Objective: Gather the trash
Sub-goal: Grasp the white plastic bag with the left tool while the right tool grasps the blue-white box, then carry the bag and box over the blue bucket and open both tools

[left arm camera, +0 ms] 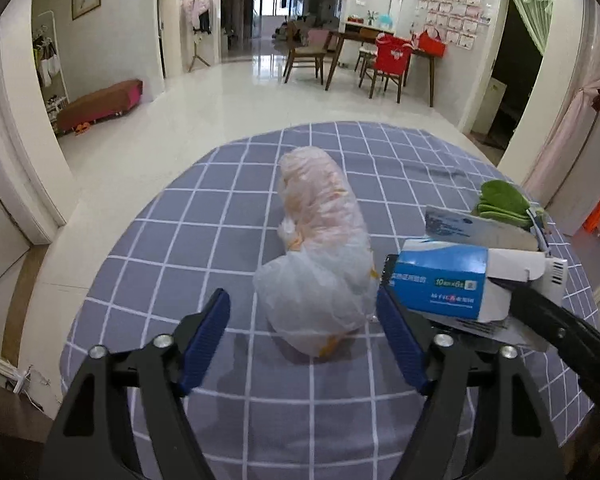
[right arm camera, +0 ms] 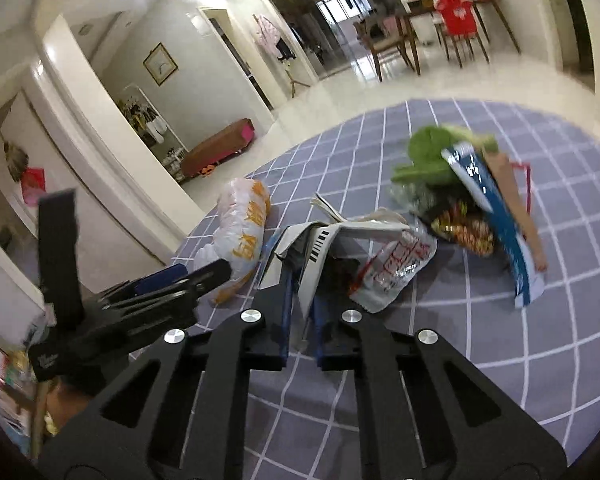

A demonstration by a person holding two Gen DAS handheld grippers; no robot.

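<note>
On table: step: gathering litter.
Right gripper (right arm camera: 302, 304): pinching flattened blue-white cardboard box (right arm camera: 308, 248).
Left gripper (left arm camera: 304, 344): spread astride translucent knotted plastic bag (left arm camera: 320, 256).
Next: close squarely on bag.

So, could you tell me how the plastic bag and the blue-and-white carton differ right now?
The plastic bag is soft, translucent and rounded; the blue-and-white carton is stiff, opaque and boxy. The bag lies free between the left gripper's open jaws; the carton's torn flap is clamped in the right gripper. Both are on the checked tablecloth.

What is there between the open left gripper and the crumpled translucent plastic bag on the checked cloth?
Nothing visible. The left gripper faces the crumpled translucent plastic bag directly; the blue-and-white cardboard box sits off to its right.
</note>
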